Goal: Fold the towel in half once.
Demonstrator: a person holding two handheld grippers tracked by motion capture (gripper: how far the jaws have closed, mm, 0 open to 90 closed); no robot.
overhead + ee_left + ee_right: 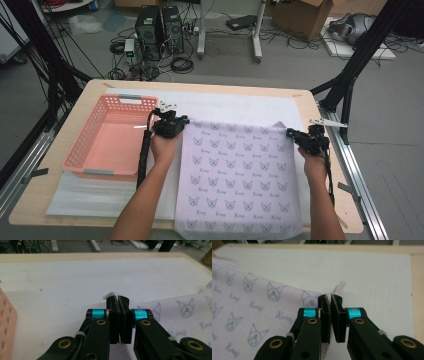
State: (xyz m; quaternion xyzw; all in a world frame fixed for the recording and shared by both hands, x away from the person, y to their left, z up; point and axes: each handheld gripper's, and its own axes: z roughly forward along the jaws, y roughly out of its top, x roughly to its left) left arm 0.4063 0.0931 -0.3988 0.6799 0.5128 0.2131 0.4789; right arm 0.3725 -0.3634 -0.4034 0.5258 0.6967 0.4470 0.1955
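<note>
A soft, matt printed cloth [240, 175] lies over a smooth white sheet [235, 102] on the pale wooden table [95, 85], beside a glossy pink perforated plastic basket [85, 145].

The only lettering is on the pale printed cloth [249, 302] — a small cursive word repeated beside each cat-like face. It begins with "K", something like "Kuromi", but the rest is too blurred to be sure — no other text is legible.
</note>
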